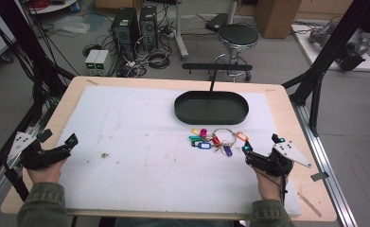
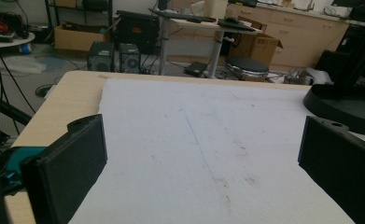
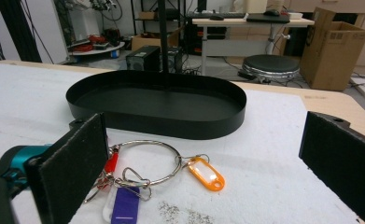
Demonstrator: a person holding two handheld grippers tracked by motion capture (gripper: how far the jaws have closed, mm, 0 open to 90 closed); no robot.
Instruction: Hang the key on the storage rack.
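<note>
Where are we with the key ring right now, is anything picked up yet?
Nothing looks done yet: the key ring with its coloured tags lies flat on the white mat, just in front of the black tray. In hand: the right gripper sits open beside the ring, jaws wide, gripping nothing. The left gripper is open at the mat's left edge. Left: grasping the ring and moving it, probably to the tray.

a light wooden table (image 1: 286, 101) carries a white mat (image 1: 140, 142) over most of its top. on the mat lie 2 things — a black oval tray (image 1: 211, 108) toward the far side, and just in front of it a key ring with coloured tags (image 1: 218, 138) — close but apart.
</note>
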